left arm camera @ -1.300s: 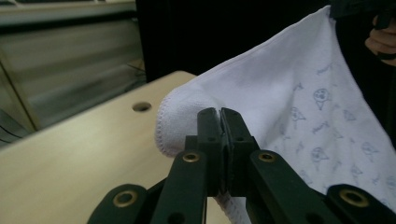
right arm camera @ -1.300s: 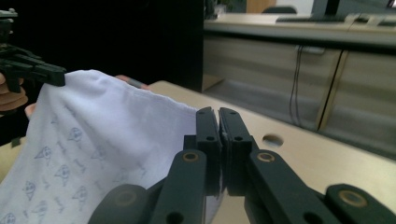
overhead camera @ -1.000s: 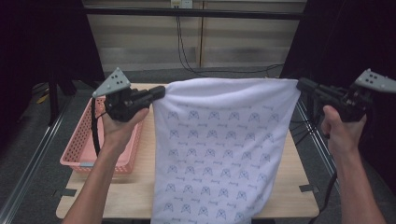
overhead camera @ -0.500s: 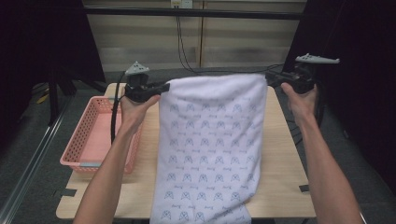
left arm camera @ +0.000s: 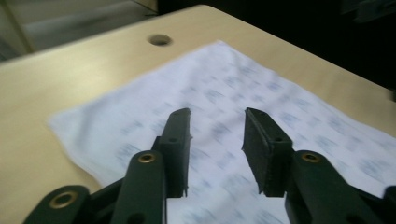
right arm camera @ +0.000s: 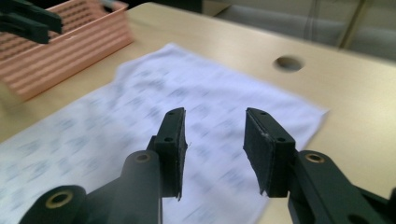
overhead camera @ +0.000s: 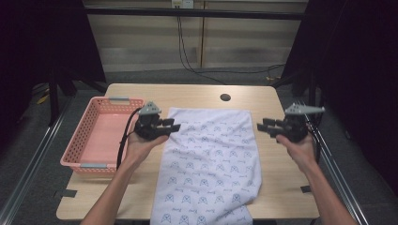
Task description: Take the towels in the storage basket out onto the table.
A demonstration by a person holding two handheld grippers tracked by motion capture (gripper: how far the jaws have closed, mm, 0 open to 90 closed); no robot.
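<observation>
Where the white patterned cloth (overhead camera: 209,164) runs past the near edge of the table (overhead camera: 141,93), its lower end is cut off by the bottom of the high view, so how far it hangs cannot be told. Its print is blurred in both gripper views, and its marks are too small in the high view to make out. The rest of the cloth lies flat along the middle of the table, its far edge short of the round hole (overhead camera: 225,97) in the tabletop.

The left gripper (overhead camera: 171,126) sits over the cloth's far left corner with its jaws well parted and nothing between them; the left gripper view looks between those jaws onto the cloth (left arm camera: 224,93) below. The right gripper (overhead camera: 265,127) is just off the cloth's right edge, above bare wood, jaws likewise apart and empty, and the right gripper view shows the cloth (right arm camera: 154,107) lying beyond them. The pink basket (overhead camera: 77,140) stands at the table's left side, beside the left hand (overhead camera: 141,143).

Half a second ago both grippers pinched the cloth's top corners and held it up as a hanging sheet; now both have let go, have come down and nearer the person, and the cloth is spread on the table
</observation>
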